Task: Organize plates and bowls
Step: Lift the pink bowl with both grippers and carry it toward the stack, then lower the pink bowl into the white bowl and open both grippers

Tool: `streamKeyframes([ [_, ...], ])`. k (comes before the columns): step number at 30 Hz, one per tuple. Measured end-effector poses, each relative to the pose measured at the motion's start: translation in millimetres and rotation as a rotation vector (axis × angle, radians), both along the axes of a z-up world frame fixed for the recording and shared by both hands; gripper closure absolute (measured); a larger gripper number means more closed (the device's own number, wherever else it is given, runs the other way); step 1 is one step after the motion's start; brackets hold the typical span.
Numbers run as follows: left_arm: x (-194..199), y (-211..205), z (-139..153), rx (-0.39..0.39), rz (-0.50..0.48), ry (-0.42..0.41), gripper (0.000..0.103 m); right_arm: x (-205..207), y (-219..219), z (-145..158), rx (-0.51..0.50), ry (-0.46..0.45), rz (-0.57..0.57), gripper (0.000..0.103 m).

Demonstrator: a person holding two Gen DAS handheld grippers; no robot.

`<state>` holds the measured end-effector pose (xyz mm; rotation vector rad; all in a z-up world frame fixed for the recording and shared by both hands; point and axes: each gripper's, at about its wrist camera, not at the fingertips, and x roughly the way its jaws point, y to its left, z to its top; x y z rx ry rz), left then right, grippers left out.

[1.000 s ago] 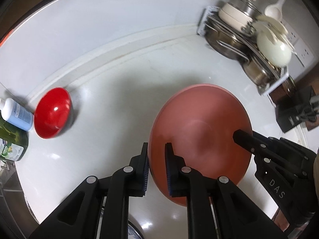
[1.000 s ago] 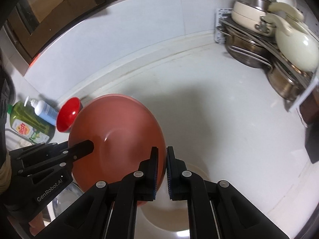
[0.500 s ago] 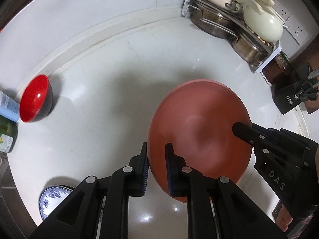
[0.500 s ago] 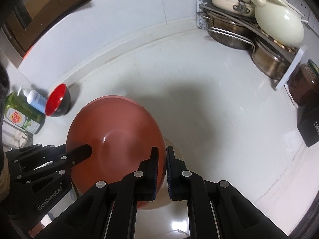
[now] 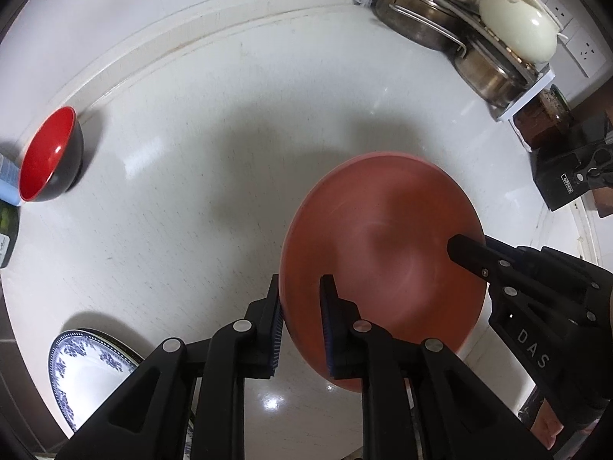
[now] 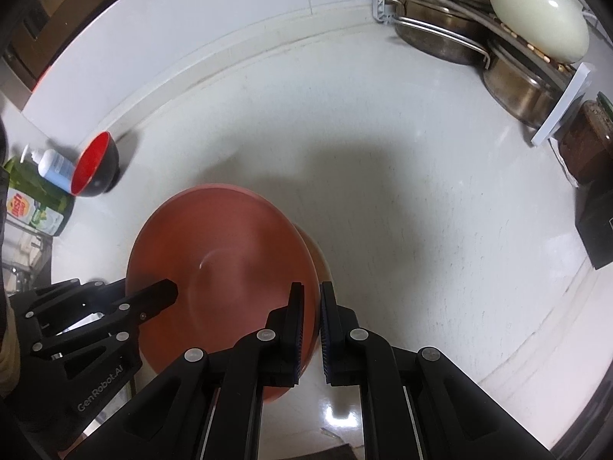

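Note:
A terracotta-red plate (image 5: pixel 383 253) (image 6: pixel 230 253) hangs just above the white counter, gripped at opposite rims. My left gripper (image 5: pixel 300 283) has the plate's left rim between its pads, still touching them, while its jaws are opening a little. My right gripper (image 6: pixel 310 287) is shut on the right rim; one of its fingers (image 5: pixel 471 253) lies over the plate in the left wrist view. A paler plate edge (image 6: pixel 318 257) peeks out under the red plate. A red-and-black bowl (image 5: pixel 49 157) (image 6: pixel 94 165) stands by the wall. A blue-and-white plate (image 5: pixel 92 375) lies at the near left.
A rack of steel pots and cream cookware (image 5: pixel 459 38) (image 6: pixel 479 38) fills the back right corner. A dark jar (image 5: pixel 548 115) and a black box (image 5: pixel 567 176) stand at the right. Soap bottles (image 6: pixel 42 191) stand left of the bowl.
Both grippers have sunk toward the counter with the red plate and tilted further down. The blue-and-white plate has come into the left wrist view. The left jaws stand slightly wider.

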<state>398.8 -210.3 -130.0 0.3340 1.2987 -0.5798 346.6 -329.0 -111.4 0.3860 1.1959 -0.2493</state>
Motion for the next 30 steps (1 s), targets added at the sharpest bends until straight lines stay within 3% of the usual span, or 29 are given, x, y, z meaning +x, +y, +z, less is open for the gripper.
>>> streamKeyframes([
  [15,-2,-9,-8,0.036,-0.013,-0.018,0.082,5,-6,-18,0.039,0.036,0.004,0.093],
  [21,-2,-7,-1,0.034,-0.014,-0.074,0.061,6,-4,-18,0.021,0.033,0.012,0.093],
  [26,1,-2,7,0.028,0.014,-0.104,0.054,5,-2,-11,-0.017,0.025,0.000,0.090],
  [30,3,6,19,0.016,0.035,-0.152,0.048,4,0,-3,-0.036,0.010,-0.014,0.074],
])
